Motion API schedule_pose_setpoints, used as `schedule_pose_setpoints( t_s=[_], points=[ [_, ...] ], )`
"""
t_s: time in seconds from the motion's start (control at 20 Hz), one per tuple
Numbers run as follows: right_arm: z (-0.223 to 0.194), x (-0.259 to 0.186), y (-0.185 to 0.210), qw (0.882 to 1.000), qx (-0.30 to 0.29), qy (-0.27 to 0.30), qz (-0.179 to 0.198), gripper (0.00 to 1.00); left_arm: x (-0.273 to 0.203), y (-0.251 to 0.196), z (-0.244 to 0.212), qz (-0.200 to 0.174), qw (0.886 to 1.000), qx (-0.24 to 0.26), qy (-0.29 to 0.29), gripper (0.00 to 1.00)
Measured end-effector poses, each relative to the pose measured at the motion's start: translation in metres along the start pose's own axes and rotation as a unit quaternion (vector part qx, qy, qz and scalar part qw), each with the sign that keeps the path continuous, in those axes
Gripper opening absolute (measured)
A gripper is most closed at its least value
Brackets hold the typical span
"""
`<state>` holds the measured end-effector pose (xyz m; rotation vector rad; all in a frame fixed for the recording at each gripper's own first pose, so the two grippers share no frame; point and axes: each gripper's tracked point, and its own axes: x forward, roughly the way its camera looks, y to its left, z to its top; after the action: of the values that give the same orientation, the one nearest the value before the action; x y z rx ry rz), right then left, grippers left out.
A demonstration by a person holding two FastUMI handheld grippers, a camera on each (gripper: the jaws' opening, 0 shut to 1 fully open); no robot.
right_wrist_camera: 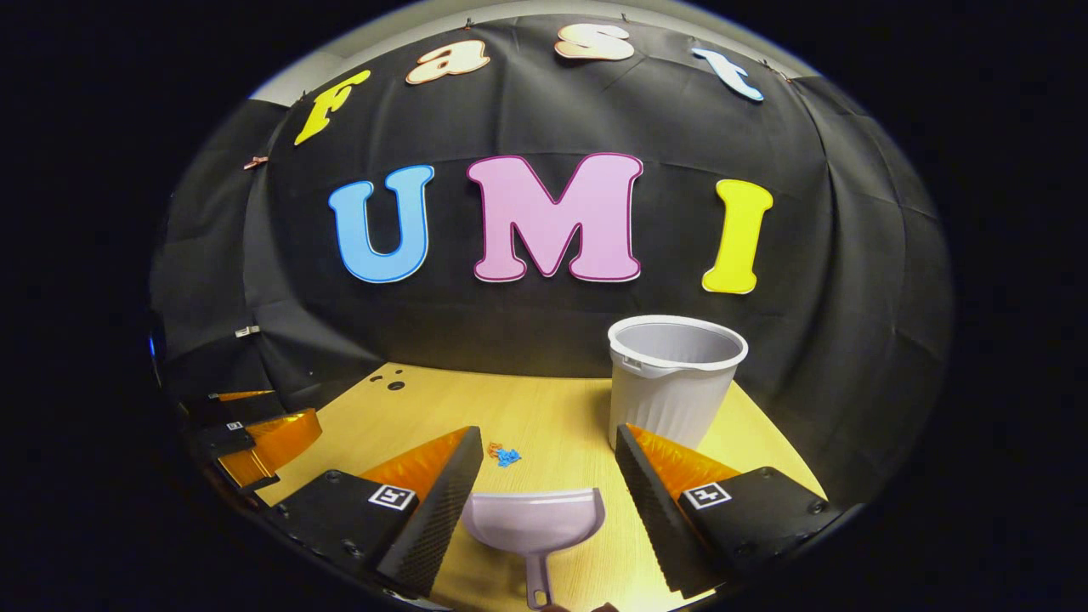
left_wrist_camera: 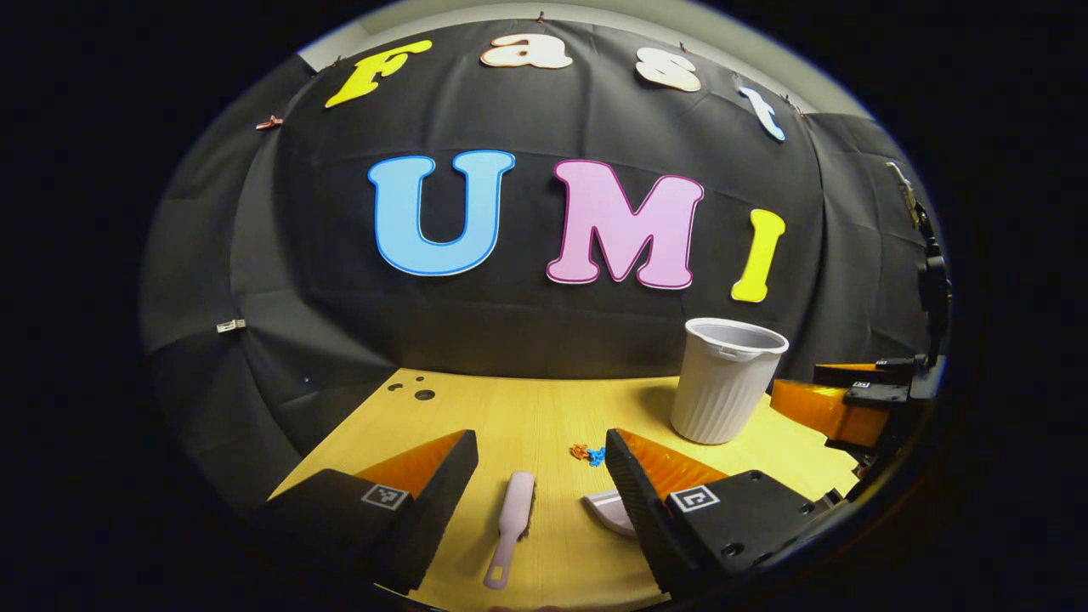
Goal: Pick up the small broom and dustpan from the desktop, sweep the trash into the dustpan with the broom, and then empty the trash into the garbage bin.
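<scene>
Left gripper view: left gripper hovering above the pale wooden counter, jaws spread wide, holding nothing; small pink plastic broom lying flat on the counter between the two fingers, near the front edge, handle end toward the camera, touching neither finger; pale lilac plastic dustpan just beside the broom, partly hidden behind one finger; little heap of orange and blue trash scraps farther in, toward the middle of the counter; white ribbed plastic garbage bin standing upright near the back edge, against the black cloth wall; right gripper off at the counter's side edge beyond the bin, jaws apart; a few dark round holes near the far back corner.

Right gripper view: right gripper also above the counter, jaws wide, empty; dustpan resting between the fingers near the front edge, mouth facing the back edge, handle pointing toward the camera, clear of both fingers; trash scraps just beyond the dustpan's mouth; garbage bin upright, open, near the back edge; left gripper at the counter's opposite side edge.
</scene>
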<state>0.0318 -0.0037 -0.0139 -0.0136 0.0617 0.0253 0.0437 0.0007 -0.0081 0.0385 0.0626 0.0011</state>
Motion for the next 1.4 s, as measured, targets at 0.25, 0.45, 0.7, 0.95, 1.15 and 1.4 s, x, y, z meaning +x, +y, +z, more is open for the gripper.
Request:
schedule_pose_setpoints(
  t_s=[0.25, 0.45, 0.7, 0.95, 1.15, 1.4],
  points=[
    [-0.009, 0.011, -0.002, 1.0, 0.006, 0.016, 0.002, 0.98, 0.011, 0.003, -0.009, 0.003, 1.0, 0.006, 0.017, 0.96],
    [-0.015, 0.016, -0.007, 1.0, 0.015, 0.026, -0.003, 0.98, 0.019, 0.012, -0.031, 0.01, 0.998, -0.002, 0.055, 0.96],
    [-0.026, 0.023, -0.009, 0.999, 0.016, 0.044, -0.004, 0.98, 0.032, 0.02, -0.068, 0.006, 0.993, -0.01, 0.119, 0.96],
    [-0.047, 0.023, -0.006, 0.997, 0.013, 0.071, 0.004, 0.98, 0.046, 0.027, -0.133, -0.006, 0.977, -0.003, 0.213, 0.96],
    [-0.067, 0.019, 0.003, 0.996, 0.019, 0.089, 0.021, 0.98, 0.055, 0.042, -0.192, -0.013, 0.957, 0.008, 0.29, 0.96],
    [-0.092, 0.021, 0.008, 0.993, 0.021, 0.112, 0.023, 0.98, 0.063, 0.056, -0.243, -0.01, 0.931, 0.01, 0.365, 0.96]
  ],
)
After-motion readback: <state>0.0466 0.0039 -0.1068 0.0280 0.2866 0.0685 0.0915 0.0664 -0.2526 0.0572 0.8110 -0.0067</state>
